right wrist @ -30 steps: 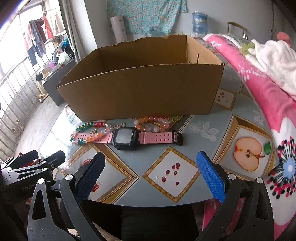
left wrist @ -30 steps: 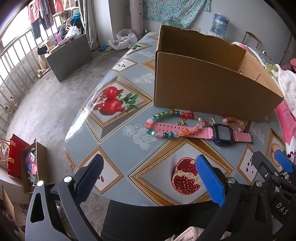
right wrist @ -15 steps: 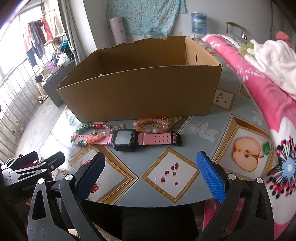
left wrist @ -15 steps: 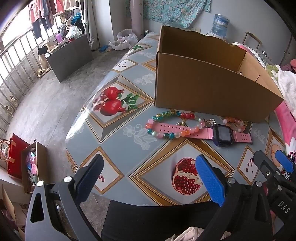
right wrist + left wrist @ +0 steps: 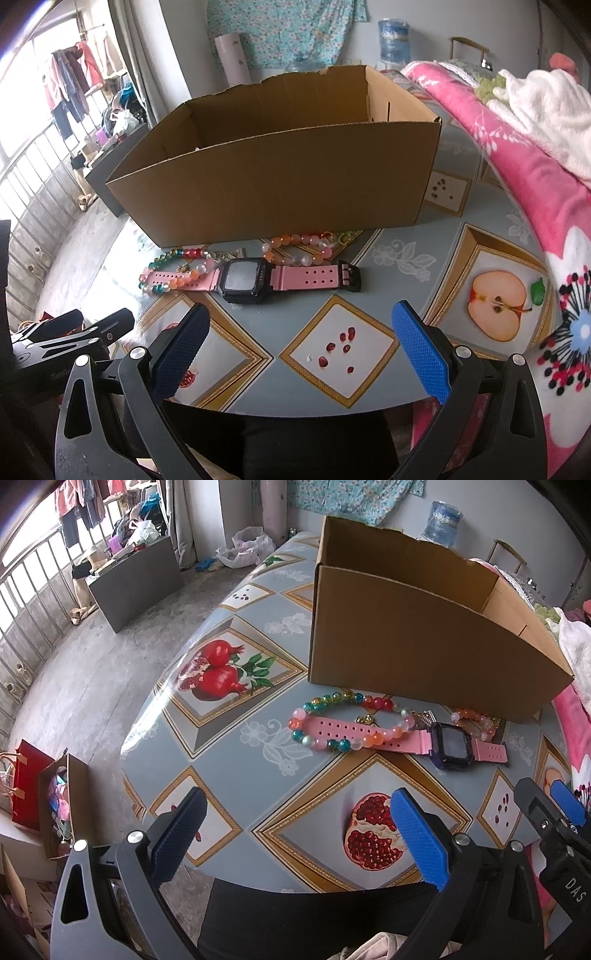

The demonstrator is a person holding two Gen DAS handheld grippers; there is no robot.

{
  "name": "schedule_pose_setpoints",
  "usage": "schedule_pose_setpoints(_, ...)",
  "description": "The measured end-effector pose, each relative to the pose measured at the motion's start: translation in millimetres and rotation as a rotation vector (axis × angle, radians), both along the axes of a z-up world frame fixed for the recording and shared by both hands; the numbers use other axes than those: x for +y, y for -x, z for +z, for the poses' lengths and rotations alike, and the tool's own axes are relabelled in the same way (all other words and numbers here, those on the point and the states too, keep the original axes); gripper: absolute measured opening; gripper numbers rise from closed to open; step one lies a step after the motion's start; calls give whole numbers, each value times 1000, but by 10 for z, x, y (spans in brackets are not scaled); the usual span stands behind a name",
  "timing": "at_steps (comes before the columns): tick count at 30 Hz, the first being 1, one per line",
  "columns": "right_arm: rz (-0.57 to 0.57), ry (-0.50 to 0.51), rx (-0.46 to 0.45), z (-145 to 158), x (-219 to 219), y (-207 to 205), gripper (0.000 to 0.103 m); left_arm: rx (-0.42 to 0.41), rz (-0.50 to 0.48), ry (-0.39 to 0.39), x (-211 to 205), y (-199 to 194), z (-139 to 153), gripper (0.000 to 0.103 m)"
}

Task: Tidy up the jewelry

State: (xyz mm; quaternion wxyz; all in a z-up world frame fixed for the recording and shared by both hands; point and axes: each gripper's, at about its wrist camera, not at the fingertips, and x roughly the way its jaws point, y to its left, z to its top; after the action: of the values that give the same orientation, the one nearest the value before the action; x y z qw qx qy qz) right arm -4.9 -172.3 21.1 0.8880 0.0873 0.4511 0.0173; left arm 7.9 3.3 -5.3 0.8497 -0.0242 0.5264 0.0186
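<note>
1. My right gripper hangs above the near edge of the table, its blue pads spread wide with nothing between them.
2. My left gripper does the same at its own side, also wide and empty; in the right wrist view it shows at about eight o'clock, low and off the table edge.
3. The pink watch lies flat on the table at twelve o'clock from my right gripper, near and almost centred between the pads. From my left gripper it sits at about one o'clock, further off.
4. Its long axis runs from nine to three o'clock across my right view, so the strap lies crosswise to my reach and my pads open along that same line.
5. The multicoloured bead bracelet overlaps the strap's left end, at eleven o'clock from my right tool. The orange bead bracelet lies just behind the watch, close to the wall of the cardboard box.
6. The box stands open-topped just beyond the jewelry, at twelve o'clock.
7. I judge my right hand the nearer for the watch; I would need to turn the wrist to close across the strap's width.
</note>
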Motion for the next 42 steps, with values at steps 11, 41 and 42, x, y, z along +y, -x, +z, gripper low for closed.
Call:
schedule_pose_setpoints(11,6,-31,-49,6,-92,-47,95,-90,-29,17,186,-99,-20,98)
schedule_pose_setpoints(41,356,-99,71,-265,722,-818,28,-226,-221,167,414,-432,-334,44)
schedule_pose_setpoints(42,356,-90,85,-274,738,-838,26,-222,-225,168,412,-437,-340,39)
